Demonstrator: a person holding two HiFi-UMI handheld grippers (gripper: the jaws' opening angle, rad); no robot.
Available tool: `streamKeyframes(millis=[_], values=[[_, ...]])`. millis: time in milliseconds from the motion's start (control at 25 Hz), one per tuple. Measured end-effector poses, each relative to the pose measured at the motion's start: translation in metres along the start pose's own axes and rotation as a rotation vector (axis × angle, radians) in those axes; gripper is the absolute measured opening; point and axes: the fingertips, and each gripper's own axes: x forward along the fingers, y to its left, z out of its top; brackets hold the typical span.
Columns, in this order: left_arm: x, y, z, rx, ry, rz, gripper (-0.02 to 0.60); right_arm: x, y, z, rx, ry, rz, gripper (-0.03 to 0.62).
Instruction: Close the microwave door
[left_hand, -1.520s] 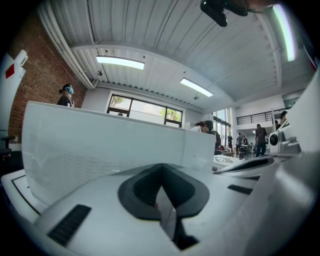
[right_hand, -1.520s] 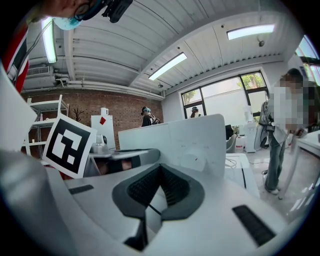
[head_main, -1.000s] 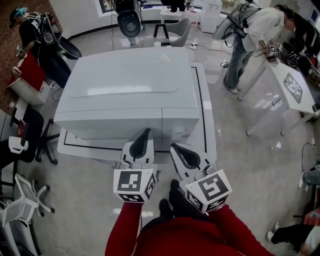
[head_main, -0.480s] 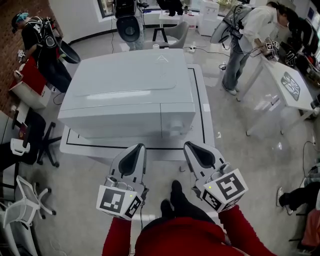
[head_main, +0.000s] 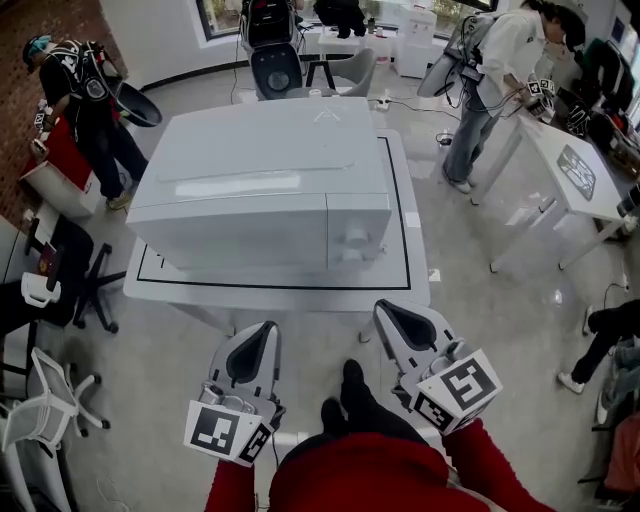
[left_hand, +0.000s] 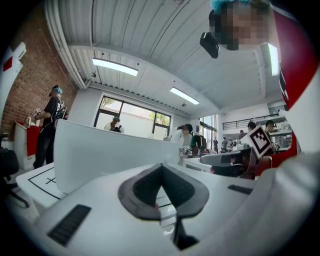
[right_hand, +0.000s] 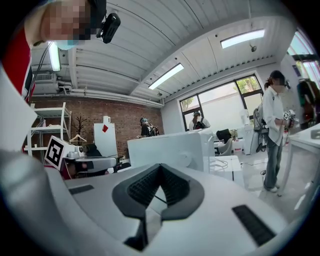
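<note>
The white microwave (head_main: 260, 190) stands on a white table (head_main: 280, 292) with a black outline, and its door lies flush with the front, beside the knob panel (head_main: 355, 235). My left gripper (head_main: 268, 326) and right gripper (head_main: 383, 306) hang off the table's near edge, clear of the microwave, above the floor. Both have their jaws together with nothing between them. In the left gripper view the shut left gripper (left_hand: 161, 165) faces the microwave (left_hand: 100, 150) from a distance. In the right gripper view the right gripper (right_hand: 160, 165) points at the microwave (right_hand: 170, 150) too.
A person (head_main: 85, 95) stands at the far left by a red box. Another person (head_main: 495, 75) bends over a white side table (head_main: 565, 160) at the right. Chairs (head_main: 45, 390) crowd the left edge, and an office chair (head_main: 275, 65) sits behind the table.
Both grippers have drawn back from the microwave's front, toward me and off the table edge. The left one has moved further. The microwave door looks the same, flush with the front.
</note>
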Motion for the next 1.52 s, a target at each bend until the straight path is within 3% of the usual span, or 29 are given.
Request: streamKeyframes(millis=[680, 1000, 1520], values=[[-0.023, -0.005, -0.01, -0.026, 0.001, 0.005, 0.009, -0.013, 0.009, -0.012, -0.008, 0.009, -0.033, 0.012], [-0.03, -0.005, -0.011, -0.004, 0.01, 0.009, 0.009, -0.016, 0.016, -0.008, -0.035, -0.046, -0.02, 0.012], [-0.036, -0.008, -0.017, -0.024, 0.014, 0.016, 0.009, -0.024, 0.018, -0.024, -0.032, -0.015, -0.028, 0.012]])
